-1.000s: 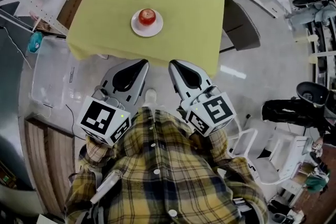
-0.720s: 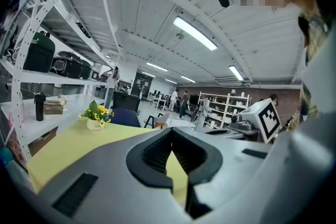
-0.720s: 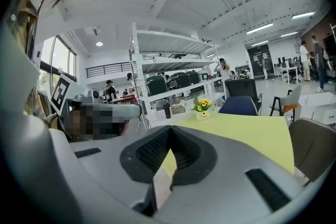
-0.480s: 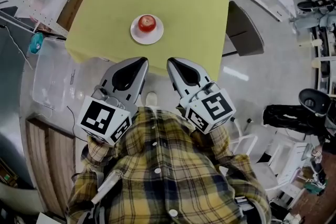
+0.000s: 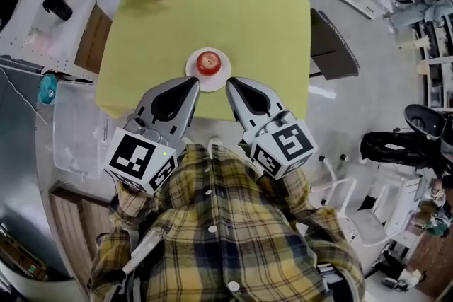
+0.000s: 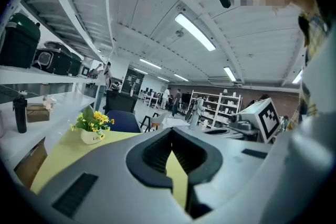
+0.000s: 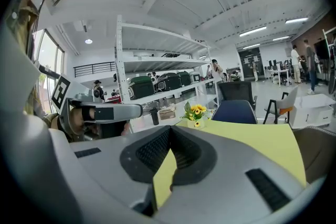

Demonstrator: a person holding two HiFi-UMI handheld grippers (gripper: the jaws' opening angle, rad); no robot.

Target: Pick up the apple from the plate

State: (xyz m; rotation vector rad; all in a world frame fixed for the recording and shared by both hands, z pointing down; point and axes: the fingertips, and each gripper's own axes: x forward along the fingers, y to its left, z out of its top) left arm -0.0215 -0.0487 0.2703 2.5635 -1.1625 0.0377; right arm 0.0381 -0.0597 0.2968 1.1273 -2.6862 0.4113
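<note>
A: How are the 2 hands held?

B: Side by side, reaching forward over the near edge of the square table (image 5: 269, 18) in its matte yellow-green cloth. The left gripper (image 5: 193, 83) and right gripper (image 5: 231, 84) are smooth grey shells with ribbed black pads. Both have their jaws closed tip to tip, empty.

A: And the apple?

B: The round white plate (image 5: 192, 71) sits by the near edge, just ahead of the tips. The apple (image 5: 208, 61), glossy red, rests on it.

red apple (image 5: 208, 61) upright on a round white plate (image 5: 194, 73) near the yellow table's (image 5: 248, 25) front edge
</note>
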